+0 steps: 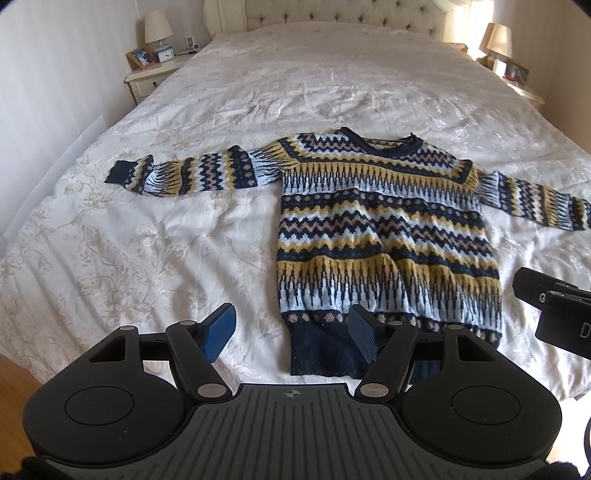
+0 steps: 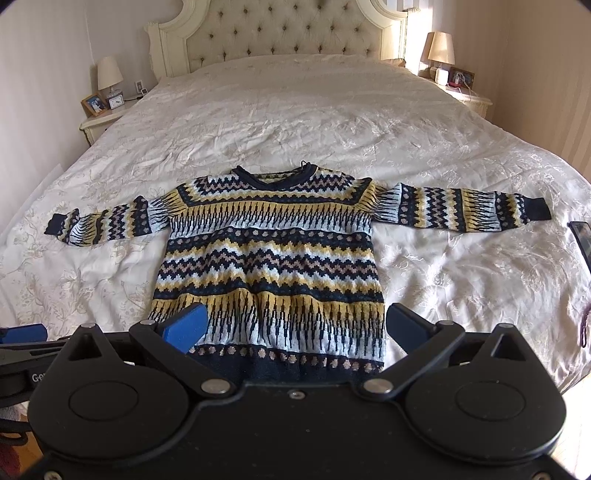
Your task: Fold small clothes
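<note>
A patterned knit sweater point(image 1: 376, 229) in navy, yellow, pale blue and pink lies flat on the bed, face up, collar far, both sleeves spread out sideways; it also shows in the right wrist view point(image 2: 269, 266). My left gripper point(image 1: 291, 332) is open and empty, above the sweater's near left hem corner. My right gripper point(image 2: 295, 325) is open and empty, above the middle of the near hem. The right gripper's body shows at the right edge of the left wrist view point(image 1: 554, 310). The left gripper's blue pad shows at the left edge of the right wrist view point(image 2: 26, 332).
The white floral bedspread point(image 2: 332, 122) covers a large bed with a tufted headboard point(image 2: 284, 29). Nightstands with lamps stand on the left point(image 2: 99, 114) and right point(image 2: 461, 92). A dark phone point(image 2: 581, 236) lies on the bed at the right edge.
</note>
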The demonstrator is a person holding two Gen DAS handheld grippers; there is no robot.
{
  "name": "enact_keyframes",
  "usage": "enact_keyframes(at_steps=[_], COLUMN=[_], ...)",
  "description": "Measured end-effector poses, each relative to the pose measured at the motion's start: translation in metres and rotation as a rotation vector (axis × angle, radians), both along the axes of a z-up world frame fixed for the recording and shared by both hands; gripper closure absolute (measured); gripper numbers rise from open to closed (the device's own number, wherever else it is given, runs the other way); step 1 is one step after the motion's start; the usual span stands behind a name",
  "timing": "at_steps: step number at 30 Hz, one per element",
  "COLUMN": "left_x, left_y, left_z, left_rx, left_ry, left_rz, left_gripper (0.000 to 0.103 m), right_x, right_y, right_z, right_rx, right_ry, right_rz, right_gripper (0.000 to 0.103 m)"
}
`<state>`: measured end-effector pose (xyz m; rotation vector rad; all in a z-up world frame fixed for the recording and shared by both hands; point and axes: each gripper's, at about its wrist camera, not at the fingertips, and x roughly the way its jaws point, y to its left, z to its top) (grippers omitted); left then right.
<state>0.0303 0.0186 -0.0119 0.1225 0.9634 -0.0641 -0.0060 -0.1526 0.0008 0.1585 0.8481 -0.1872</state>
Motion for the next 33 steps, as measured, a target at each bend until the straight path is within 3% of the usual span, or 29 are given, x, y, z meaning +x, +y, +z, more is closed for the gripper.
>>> enact_keyframes(at_steps=[12, 29, 33], left_x=[0.042, 0.148, 0.170], left_y=[-0.013, -0.042, -0.042], left_z=[-0.007, -0.023, -0.026], left_rx=[0.015, 0.004, -0.009], left_ry=[0.047, 0.103, 0.098], left_rz=[-0.004, -0.071, -0.083], left_gripper=[0.037, 0.037, 0.037], right_x=[0.039, 0.132, 0.147], right_y=[-0.008, -0.036, -0.039], right_z=[-0.015, -0.027, -0.024], right_rx=[0.007, 0.030, 0.048], right_ry=[0.038, 0.065, 0.032], right_rz=[0.005, -0.036, -0.058], right_gripper=[0.001, 0.001, 0.001])
